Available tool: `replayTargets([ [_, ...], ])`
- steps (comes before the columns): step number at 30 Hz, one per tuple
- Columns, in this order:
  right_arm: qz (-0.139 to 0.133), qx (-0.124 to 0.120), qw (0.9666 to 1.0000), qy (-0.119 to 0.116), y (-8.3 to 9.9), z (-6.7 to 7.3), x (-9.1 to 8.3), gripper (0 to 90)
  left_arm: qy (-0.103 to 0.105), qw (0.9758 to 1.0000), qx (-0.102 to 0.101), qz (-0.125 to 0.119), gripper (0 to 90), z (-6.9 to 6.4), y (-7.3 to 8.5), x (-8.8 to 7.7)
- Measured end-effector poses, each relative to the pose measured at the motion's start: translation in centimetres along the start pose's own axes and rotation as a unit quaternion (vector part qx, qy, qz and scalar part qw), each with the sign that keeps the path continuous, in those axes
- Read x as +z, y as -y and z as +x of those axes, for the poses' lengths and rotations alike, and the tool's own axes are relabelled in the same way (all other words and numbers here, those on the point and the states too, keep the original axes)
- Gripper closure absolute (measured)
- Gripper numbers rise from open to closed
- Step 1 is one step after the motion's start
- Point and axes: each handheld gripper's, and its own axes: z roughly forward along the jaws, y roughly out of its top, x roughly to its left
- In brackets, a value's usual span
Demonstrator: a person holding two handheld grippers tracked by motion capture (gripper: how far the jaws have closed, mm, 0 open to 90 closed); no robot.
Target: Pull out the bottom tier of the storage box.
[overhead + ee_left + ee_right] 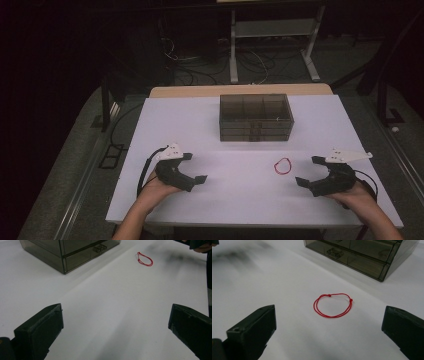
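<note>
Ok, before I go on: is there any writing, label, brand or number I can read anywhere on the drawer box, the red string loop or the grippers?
None: no readable text in any view.
Smoky drawer box: plain walls and drawer fronts, no label.
Red string loop: bare cord with two knots.
Left gripper and right gripper: small dark marks on their pale top plates, too small to read.

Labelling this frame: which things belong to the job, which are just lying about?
In the job:
- thin red string loop, flat on the white table
- smoky transparent plastic drawer box, drawers shut
- left gripper, right gripper, both open

Lying about:
- grey metal stand and floor cables behind the table
</note>
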Motion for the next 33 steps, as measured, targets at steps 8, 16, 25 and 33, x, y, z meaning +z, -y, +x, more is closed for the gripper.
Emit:
replayTargets([
  [8, 0.000, -0.002, 1.0000, -0.001, -0.09, 0.08, 0.00, 0.0, 0.001, 1.0000, 0.002, -0.003, 0.0, -0.06, -0.02, -0.02],
  [16, -0.004, 0.003, 1.0000, -0.003, -0.34, 0.06, 0.16, 0.0, -0.001, 1.0000, 0.000, -0.005, 0.0, -0.08, -0.01, -0.13],
  [25, -0.008, 0.002, 1.0000, -0.004, -0.64, -0.04, 0.36, 0.0, -0.001, 1.0000, -0.001, -0.006, 0.0, -0.11, 0.02, -0.11],
  [33, -0.012, 0.006, 0.9999, -0.002, -0.78, -0.31, 0.31, 0.0, 0.003, 0.9999, -0.004, -0.009, 0.0, 0.05, -0.05, 0.09],
])
